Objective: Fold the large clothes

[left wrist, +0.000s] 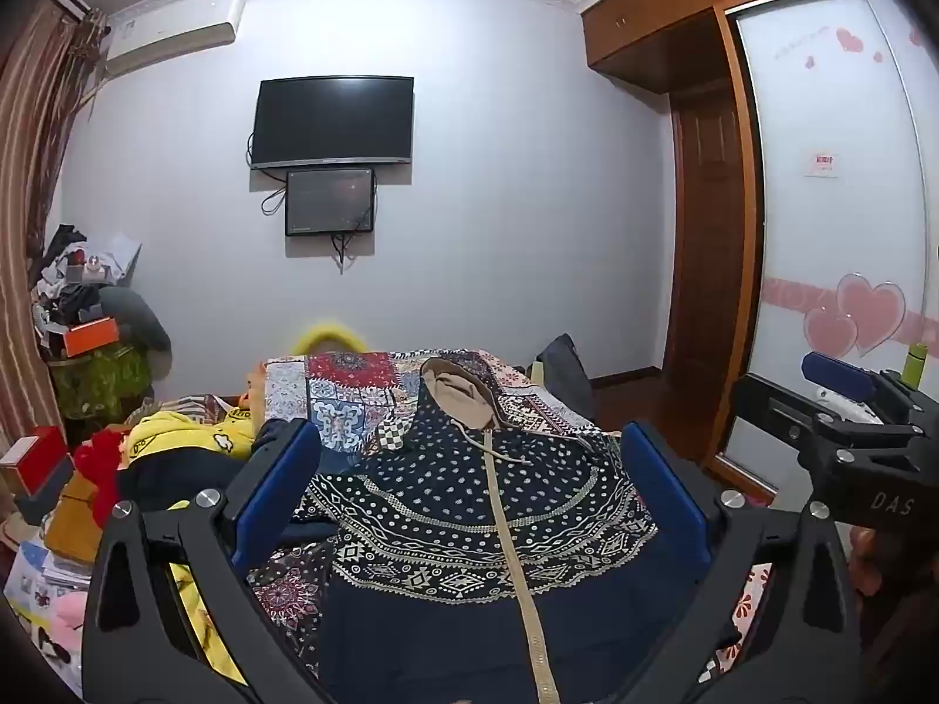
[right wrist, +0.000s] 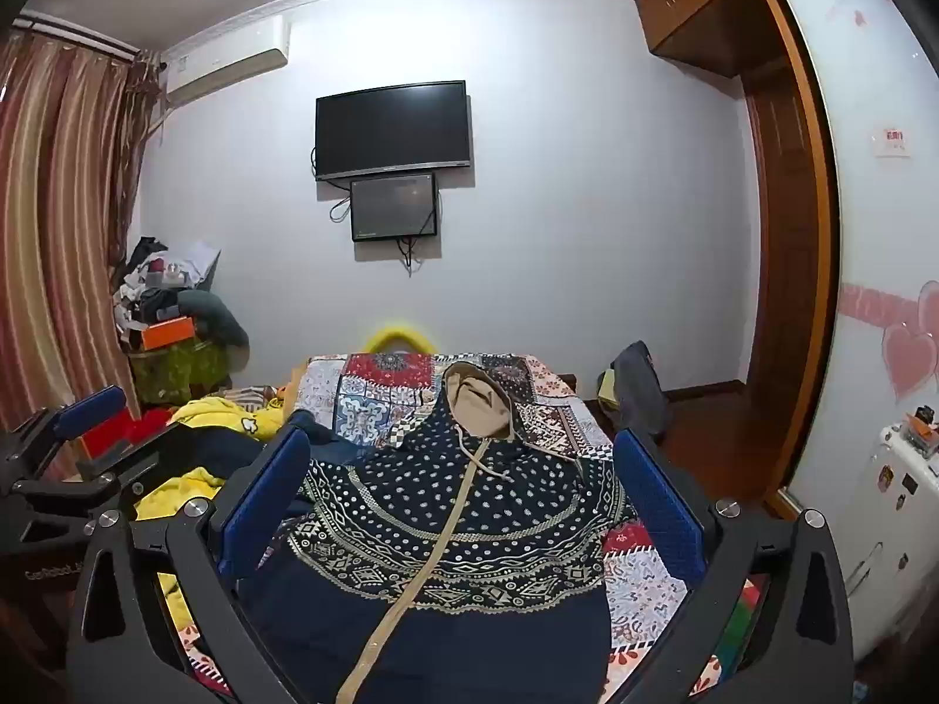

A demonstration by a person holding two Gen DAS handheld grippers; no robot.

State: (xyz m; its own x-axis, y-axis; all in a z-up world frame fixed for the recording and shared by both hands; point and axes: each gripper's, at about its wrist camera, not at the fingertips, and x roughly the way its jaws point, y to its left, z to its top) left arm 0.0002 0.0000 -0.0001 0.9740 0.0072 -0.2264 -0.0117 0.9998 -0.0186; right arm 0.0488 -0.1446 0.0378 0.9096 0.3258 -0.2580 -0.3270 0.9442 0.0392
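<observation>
A navy hooded jacket (left wrist: 469, 504) with white dots, patterned bands and a tan zip lies flat on the patchwork bed cover (left wrist: 352, 393), its tan-lined hood (left wrist: 460, 396) pointing to the far end. The left gripper (left wrist: 469, 469) hovers over the jacket's lower half, jaws wide open and holding nothing. In the right wrist view the same jacket (right wrist: 458, 516) lies spread below the right gripper (right wrist: 460, 475), also open and empty. The right gripper's blue pad (left wrist: 836, 372) shows at the right edge of the left wrist view; the left gripper's fingers (right wrist: 88, 410) show at the left of the right wrist view.
A heap of yellow, red and dark clothes (left wrist: 176, 446) lies on the bed's left side. A cluttered stand (left wrist: 100, 352) and striped curtains (right wrist: 53, 234) are at the left. A wardrobe with sliding doors (left wrist: 833, 205) and a small white fridge (right wrist: 892, 528) stand at the right. A dark bag (right wrist: 639, 387) rests by the bed's far right corner.
</observation>
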